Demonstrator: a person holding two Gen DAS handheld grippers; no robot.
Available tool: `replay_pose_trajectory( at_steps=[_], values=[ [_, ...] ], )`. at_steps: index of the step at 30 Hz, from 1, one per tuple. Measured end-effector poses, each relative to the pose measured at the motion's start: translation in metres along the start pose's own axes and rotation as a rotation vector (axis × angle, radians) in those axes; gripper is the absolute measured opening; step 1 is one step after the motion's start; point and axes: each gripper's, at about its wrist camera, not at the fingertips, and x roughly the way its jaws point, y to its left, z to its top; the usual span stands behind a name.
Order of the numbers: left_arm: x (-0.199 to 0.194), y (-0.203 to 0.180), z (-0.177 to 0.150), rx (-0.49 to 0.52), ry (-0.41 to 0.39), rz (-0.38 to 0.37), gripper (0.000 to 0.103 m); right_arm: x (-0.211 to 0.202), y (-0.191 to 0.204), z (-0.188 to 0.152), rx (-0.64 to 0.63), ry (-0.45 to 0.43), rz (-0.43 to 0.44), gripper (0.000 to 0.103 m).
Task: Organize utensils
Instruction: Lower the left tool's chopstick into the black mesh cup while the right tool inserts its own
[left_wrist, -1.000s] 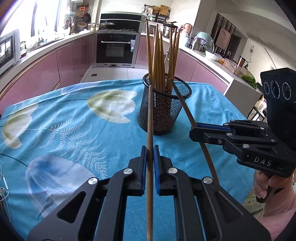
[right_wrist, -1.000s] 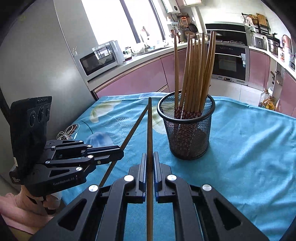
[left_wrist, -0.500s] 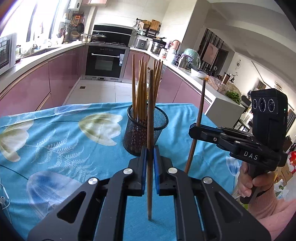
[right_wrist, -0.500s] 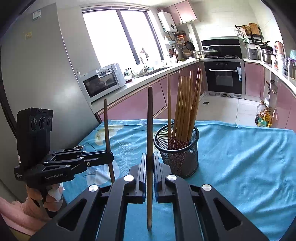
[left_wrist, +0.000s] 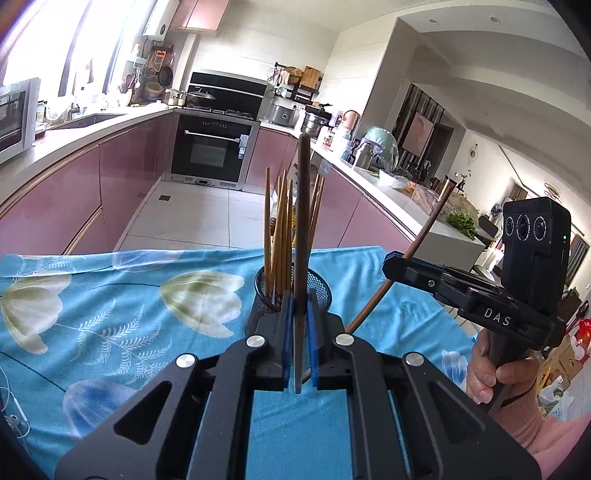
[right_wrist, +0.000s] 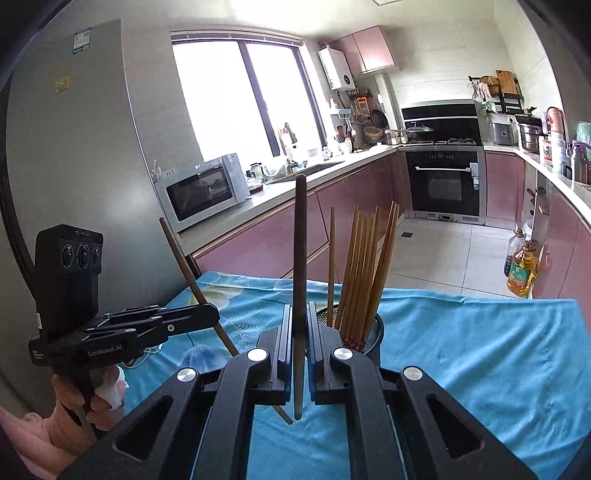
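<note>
Left wrist view: left tongs (left_wrist: 298, 325) clenched on one dark chopstick (left_wrist: 302, 221), right tongs (left_wrist: 391, 264) on another (left_wrist: 424, 236), both above the table (left_wrist: 110, 295) near the mesh holder (left_wrist: 321, 291). Best tip each upright, then lower singly among the standing chopsticks (left_wrist: 280, 229).

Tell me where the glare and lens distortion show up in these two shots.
Right wrist view: the window is blown out white, and the refrigerator edge bows from fisheye. Left wrist view: glare washes the upper left corner, counters curve, and the dark chopstick in the left hand-held gripper looks soft.
</note>
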Motion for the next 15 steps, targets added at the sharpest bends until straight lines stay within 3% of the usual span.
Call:
replay_pose_trajectory(
  at_steps=[15],
  values=[
    [-0.011,-0.018,0.043,0.042,-0.082,-0.001,0.008,-0.007,-0.002,0.031,-0.008,-0.050,-0.006,0.006]
  ],
)
